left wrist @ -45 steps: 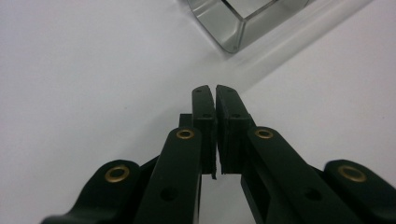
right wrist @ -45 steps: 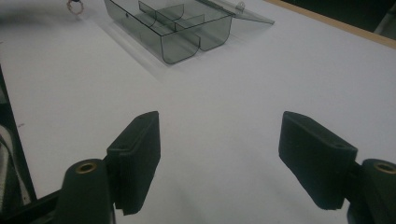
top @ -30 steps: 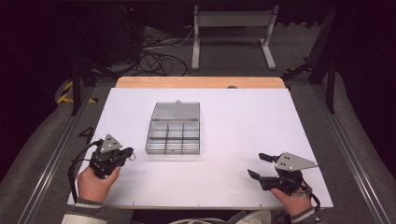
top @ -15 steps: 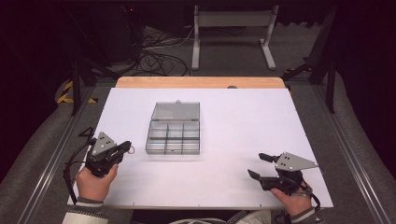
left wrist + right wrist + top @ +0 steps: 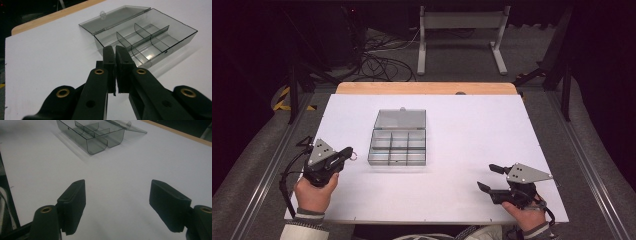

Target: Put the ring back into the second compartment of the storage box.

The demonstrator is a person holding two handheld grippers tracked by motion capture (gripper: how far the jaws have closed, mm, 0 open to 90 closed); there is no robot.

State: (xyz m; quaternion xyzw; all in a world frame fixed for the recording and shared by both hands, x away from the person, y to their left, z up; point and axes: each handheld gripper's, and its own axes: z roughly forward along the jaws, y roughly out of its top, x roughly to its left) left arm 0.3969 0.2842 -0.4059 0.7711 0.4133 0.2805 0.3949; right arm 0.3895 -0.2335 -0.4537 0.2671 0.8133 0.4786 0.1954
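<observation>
resting both hands low on the white table sheet [image 5: 462, 125], i've got the clear smoky plastic organiser box with its lid flipped open [image 5: 398, 140] sitting just left of the table's middle, up at about one o'clock from my left gripper [image 5: 346, 153] and around ten o'clock from my right gripper [image 5: 487, 177].

left jaws are pressed together with nothing between them, tips aimed straight at the box [image 5: 147, 40]. in the left gripper view the near corner of the tray sits just past my fingertips [image 5: 110, 53], close but not touching. i read that as a poke-or-push stance: closed jaws make one firm point for nudging a wall or tipping the hinged lid [image 5: 115, 18], which lies flat behind the tray at twelve o'clock.

right jaws stand wide apart, empty, bare white sheet between the pads [image 5: 73, 200]. the box [image 5: 97, 135] is well apart from them, off at eleven o'clock in that view. wide and waiting makes sense to me: ready to steady the tray's far side if the left one shoves it.

compartments look empty, dividers upright.
</observation>
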